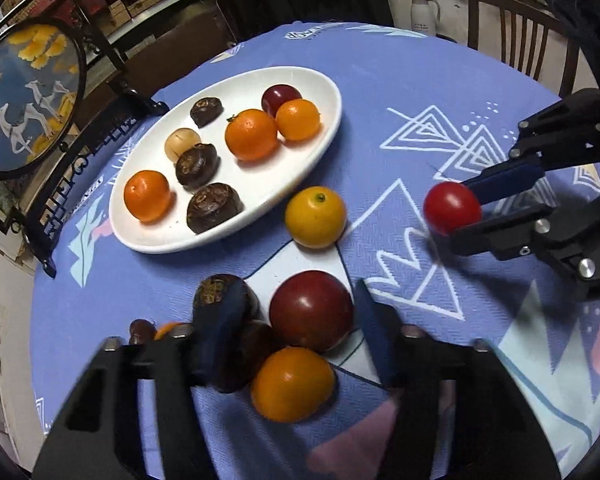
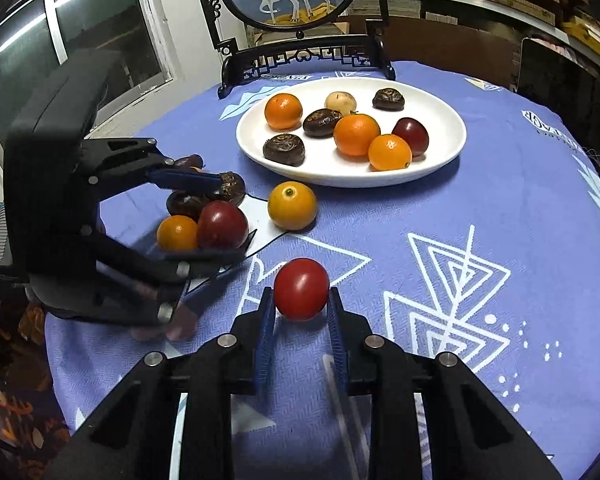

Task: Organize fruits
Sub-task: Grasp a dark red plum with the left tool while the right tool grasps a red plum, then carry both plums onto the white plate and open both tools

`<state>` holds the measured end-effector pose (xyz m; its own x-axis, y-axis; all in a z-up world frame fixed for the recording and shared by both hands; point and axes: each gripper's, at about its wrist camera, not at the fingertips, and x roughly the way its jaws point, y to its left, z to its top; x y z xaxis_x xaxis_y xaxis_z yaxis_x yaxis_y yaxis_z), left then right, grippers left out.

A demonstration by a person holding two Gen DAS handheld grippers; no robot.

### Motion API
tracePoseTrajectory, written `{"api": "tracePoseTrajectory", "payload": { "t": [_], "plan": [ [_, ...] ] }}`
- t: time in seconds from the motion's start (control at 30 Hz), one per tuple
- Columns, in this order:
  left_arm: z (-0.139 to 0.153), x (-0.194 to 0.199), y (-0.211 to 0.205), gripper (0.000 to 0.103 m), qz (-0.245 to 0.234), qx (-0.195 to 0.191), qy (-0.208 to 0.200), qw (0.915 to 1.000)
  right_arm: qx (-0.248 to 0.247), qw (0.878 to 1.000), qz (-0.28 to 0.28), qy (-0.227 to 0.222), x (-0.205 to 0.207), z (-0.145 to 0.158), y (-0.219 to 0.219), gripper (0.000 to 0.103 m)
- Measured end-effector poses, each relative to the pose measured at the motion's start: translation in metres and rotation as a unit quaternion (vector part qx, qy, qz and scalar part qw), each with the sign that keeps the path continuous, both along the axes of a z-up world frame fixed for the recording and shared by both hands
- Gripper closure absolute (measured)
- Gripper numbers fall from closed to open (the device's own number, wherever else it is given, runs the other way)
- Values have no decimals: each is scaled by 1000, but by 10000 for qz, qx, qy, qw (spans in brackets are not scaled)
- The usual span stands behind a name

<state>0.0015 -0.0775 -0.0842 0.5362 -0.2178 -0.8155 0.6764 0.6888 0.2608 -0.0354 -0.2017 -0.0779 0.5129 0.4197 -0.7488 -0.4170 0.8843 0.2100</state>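
The right tongs [image 2: 301, 300] are closed on a smooth, glossy red tomato [image 2: 301, 289], its ribbed blue pads pressing both sides of the round fruit just above the tabletop [image 2: 500, 200], which wears a woven lilac cloth printed with white triangles.

The left tongs [image 1: 296, 320] stand around a small heap of fruit: a dark red tomato [image 1: 311, 310] lies between the blue fingers, one pad against a wrinkled brown water chestnut [image 1: 220, 292], the other just beside the tomato. I cannot tell whether they grip it.

A glossy orange [image 1: 293, 383] sits at the near side of the heap.

A yellow citrus [image 1: 315, 217] lies alone by the oval white plate [image 1: 328, 92], which holds oranges, chestnuts and a dark tomato.
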Motion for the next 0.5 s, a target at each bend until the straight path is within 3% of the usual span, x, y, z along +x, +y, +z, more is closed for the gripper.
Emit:
{"api": "tracePoseTrajectory", "payload": {
  "t": [0.07,0.27,0.4,0.5],
  "plan": [
    [3,-1,1,64,-12,-99,129,9999,15,10000,-2,-11,1,0,0,77],
    [36,1,16,64,132,-672,-109,9976,5,9999,16,-130,5,8,3,77],
    [76,19,36,64,587,-1302,-443,9888,76,9985,-80,-528,15,38,1,77],
    [101,40,49,64,1159,-1659,-702,9768,122,9948,-205,-990,28,69,-2,77]
  ]
}}
